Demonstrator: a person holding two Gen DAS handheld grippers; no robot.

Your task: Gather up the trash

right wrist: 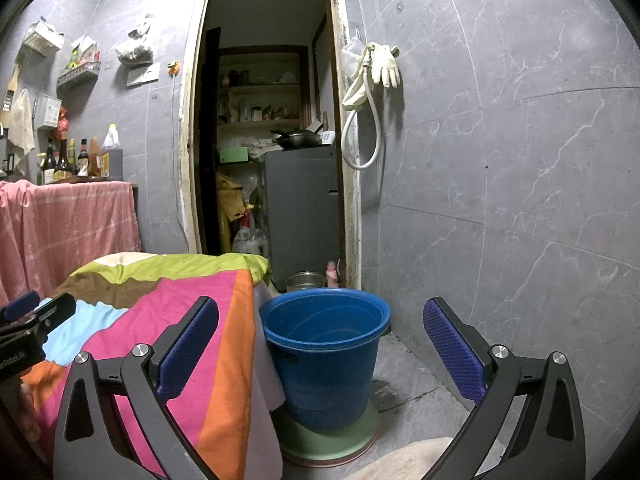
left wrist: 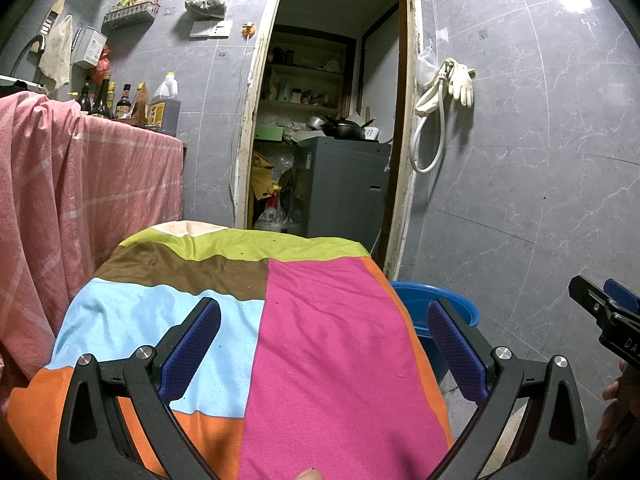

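A blue bucket [right wrist: 324, 356] stands on the floor on a green base, just right of a table under a colourful patchwork cloth [left wrist: 280, 320]; its inside looks bare. In the left wrist view only the bucket's rim [left wrist: 436, 304] shows past the table edge. My left gripper [left wrist: 324, 344] hovers open above the cloth with nothing between its blue pads. My right gripper [right wrist: 320, 344] is open too, framing the bucket from in front, and it shows at the right edge of the left wrist view [left wrist: 608, 316]. No piece of trash can be made out on the cloth.
A pink cloth [left wrist: 80, 200] covers a counter at left with bottles [left wrist: 132, 100] on top. An open doorway [right wrist: 272, 140] leads to a cluttered storeroom with a grey cabinet [right wrist: 304, 216]. A hose and gloves [right wrist: 376, 72] hang on the tiled wall. A metal pot [right wrist: 306, 280] sits behind the bucket.
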